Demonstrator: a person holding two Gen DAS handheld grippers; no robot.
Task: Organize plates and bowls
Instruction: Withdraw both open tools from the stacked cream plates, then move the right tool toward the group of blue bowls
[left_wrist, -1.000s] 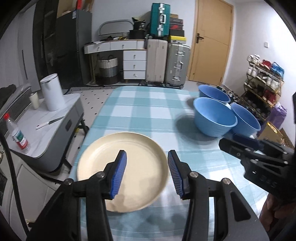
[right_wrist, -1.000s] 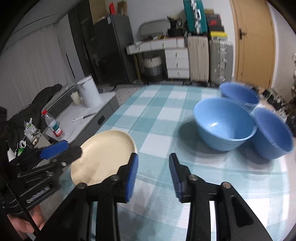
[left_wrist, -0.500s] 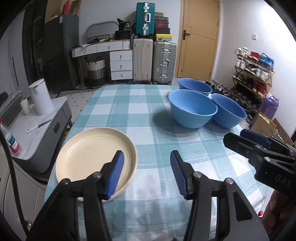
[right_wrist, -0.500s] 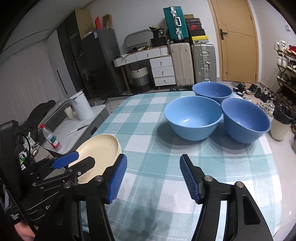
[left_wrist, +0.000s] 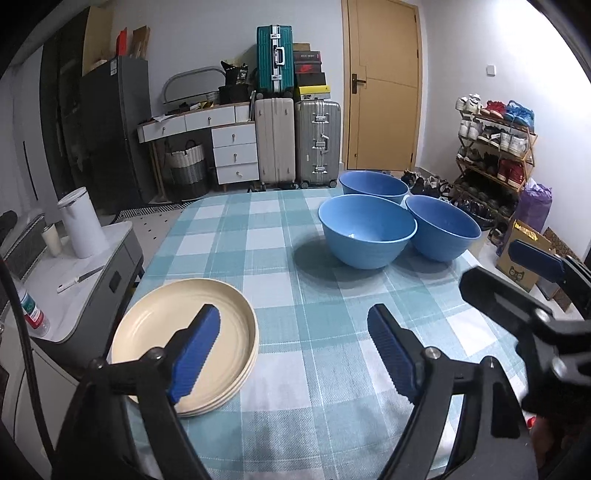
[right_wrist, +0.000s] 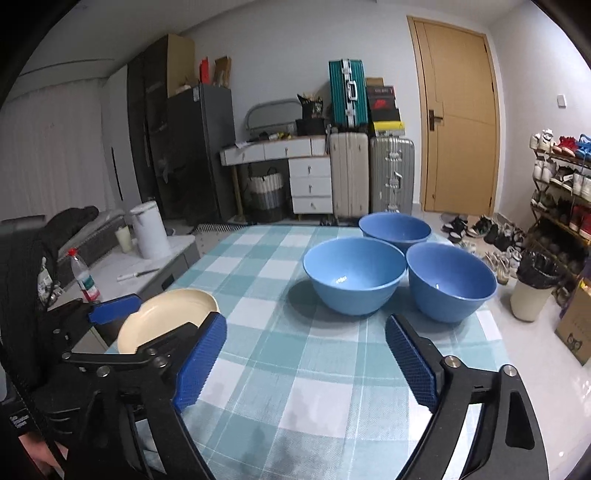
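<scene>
Both tools, left tool (left_wrist: 293, 347) and right tool (right_wrist: 306, 363), opening on nothing, and that bowl (right_wrist: 354, 275) at twelve o'clock looks stiff, smooth, slippery: pinch its rim.

Dim, even indoor light; sharp frames, fisheye-bent edges, dark corners.

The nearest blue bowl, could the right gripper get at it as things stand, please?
Probably yes: the right gripper faces the nearest blue bowl over bare checked tablecloth, its jaws opening and empty. The neighbouring bowl sits close beside.
</scene>
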